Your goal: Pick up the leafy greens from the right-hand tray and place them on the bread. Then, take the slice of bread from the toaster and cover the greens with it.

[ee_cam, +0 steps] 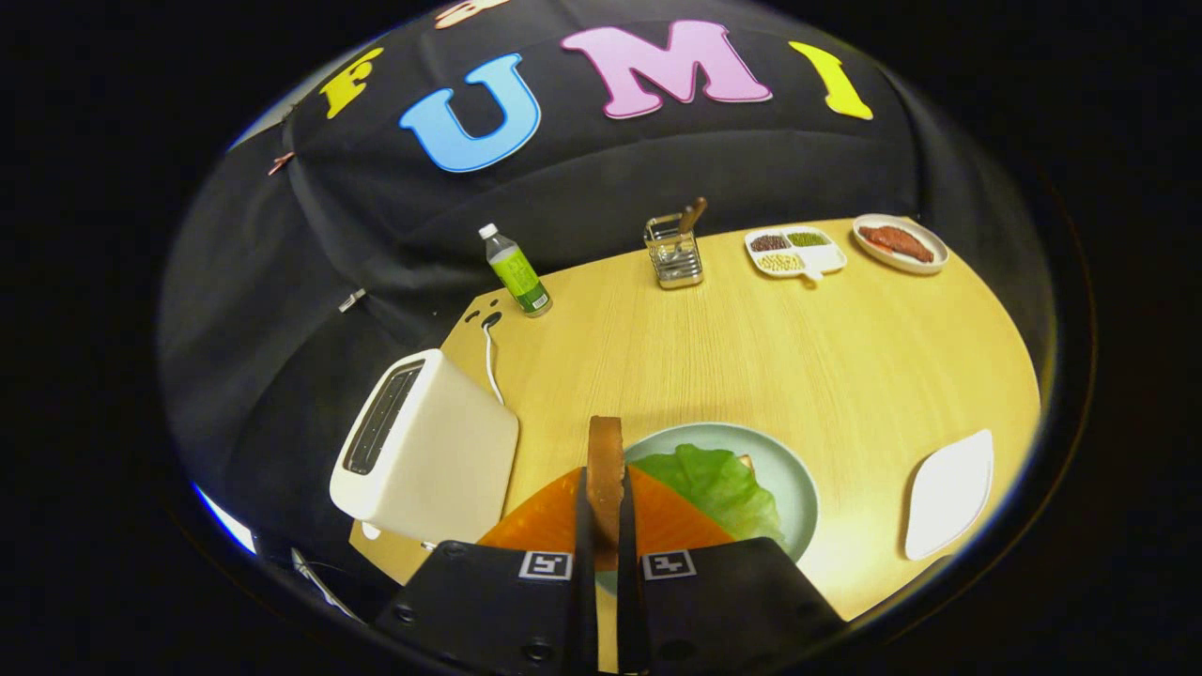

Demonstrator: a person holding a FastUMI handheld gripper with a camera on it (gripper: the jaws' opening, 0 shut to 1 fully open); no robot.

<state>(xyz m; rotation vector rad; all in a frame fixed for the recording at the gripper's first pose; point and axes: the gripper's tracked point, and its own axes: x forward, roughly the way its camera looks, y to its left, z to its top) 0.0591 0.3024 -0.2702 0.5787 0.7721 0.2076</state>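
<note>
My gripper (pixel 606 507) is shut on a slice of bread (pixel 606 460), which stands on edge between the two fingers with its brown crust toward me. Just beyond the fingers and a little right lies a round pale-green plate (pixel 798 479). A leaf of green lettuce (pixel 718 483) lies on that plate, with a corner of another bread slice (pixel 747 460) peeking out behind it. The white toaster (pixel 423 451) stands to the left of the fingers, its slot dark. A white tray (pixel 950 493) lies bare to the right of the plate.
Along the back of the wooden table (pixel 751 347) stand a green-labelled bottle (pixel 516 270), a metal utensil holder (pixel 674 249), a divided dish of beans (pixel 793 251) and a plate with meat (pixel 900 242). A white cord (pixel 490 361) runs behind the toaster.
</note>
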